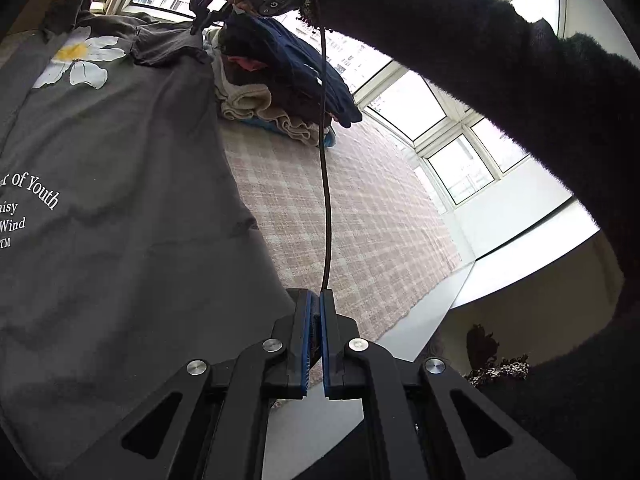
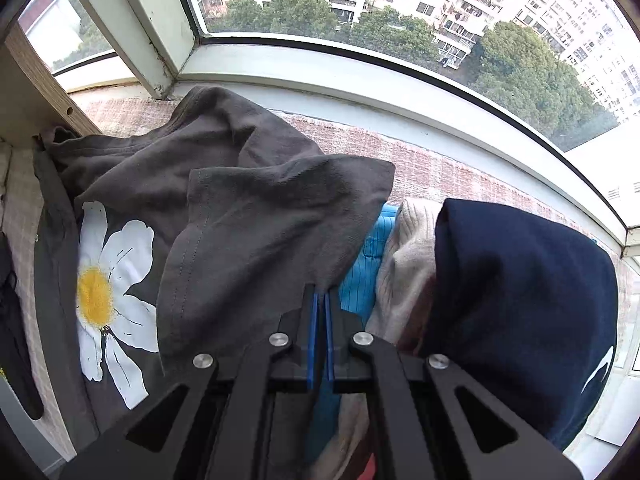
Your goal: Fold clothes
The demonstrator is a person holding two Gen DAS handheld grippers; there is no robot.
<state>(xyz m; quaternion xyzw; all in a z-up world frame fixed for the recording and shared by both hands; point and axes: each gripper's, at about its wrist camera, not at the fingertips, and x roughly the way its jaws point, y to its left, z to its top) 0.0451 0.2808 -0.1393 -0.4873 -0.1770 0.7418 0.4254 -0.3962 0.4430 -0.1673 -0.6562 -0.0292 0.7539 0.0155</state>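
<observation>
A dark grey T-shirt [image 1: 120,200] with a white daisy print and white lettering lies spread on a checked cloth. My left gripper [image 1: 316,300] is shut at the shirt's right edge, and dark fabric shows between its blue pads. In the right wrist view the shirt [image 2: 224,168] is bunched near the window, with one sleeve [image 2: 260,232] folded over beside the daisy [image 2: 108,292]. My right gripper [image 2: 321,294] is shut on that sleeve's lower corner. The left wrist view shows the right gripper [image 1: 199,24] far off at the sleeve, held by a person's arm in a black sleeve [image 1: 460,48].
A pile of folded clothes [image 1: 280,80] sits right of the shirt, topped by a navy garment [image 2: 520,300] over cream and blue ones. The pink checked cloth [image 1: 352,208] covers the surface up to the curved window frame [image 2: 360,76]. A black cable [image 1: 327,200] hangs across the left wrist view.
</observation>
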